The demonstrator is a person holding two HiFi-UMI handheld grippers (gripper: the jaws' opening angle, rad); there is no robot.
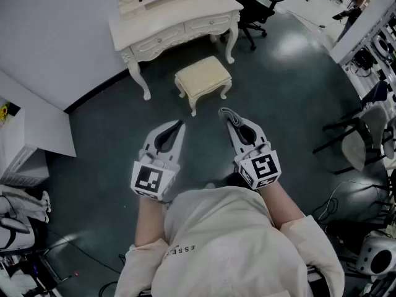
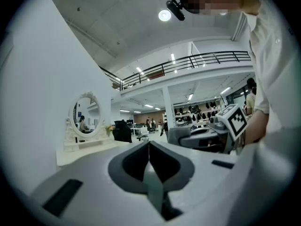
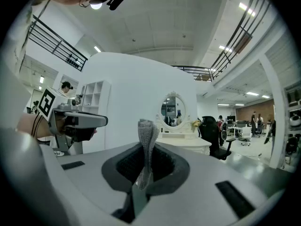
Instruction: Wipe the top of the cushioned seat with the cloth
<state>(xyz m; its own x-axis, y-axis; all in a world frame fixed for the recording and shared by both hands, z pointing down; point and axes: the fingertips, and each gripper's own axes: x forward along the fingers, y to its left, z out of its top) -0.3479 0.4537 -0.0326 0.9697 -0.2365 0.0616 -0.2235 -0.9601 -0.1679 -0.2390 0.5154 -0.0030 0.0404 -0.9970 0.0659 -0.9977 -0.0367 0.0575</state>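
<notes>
While facing the cream rectangular cushioned seat (image 1: 203, 77) at twelve o'clock, clamping a ribbed grey knit cloth (image 3: 146, 142) in the right gripper (image 1: 228, 115), pressing the left gripper (image 1: 179, 127) jaws together, empty.

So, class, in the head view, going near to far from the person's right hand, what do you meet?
Right claw shut on the cloth → cushioned stool → dressing table.

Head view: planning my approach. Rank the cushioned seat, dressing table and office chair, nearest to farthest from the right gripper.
From the right gripper, shut on the cloth:
1. Cushioned seat, just ahead, slightly left.
2. Dressing table, behind the seat.
3. Office chair, beyond the table's right end.
</notes>
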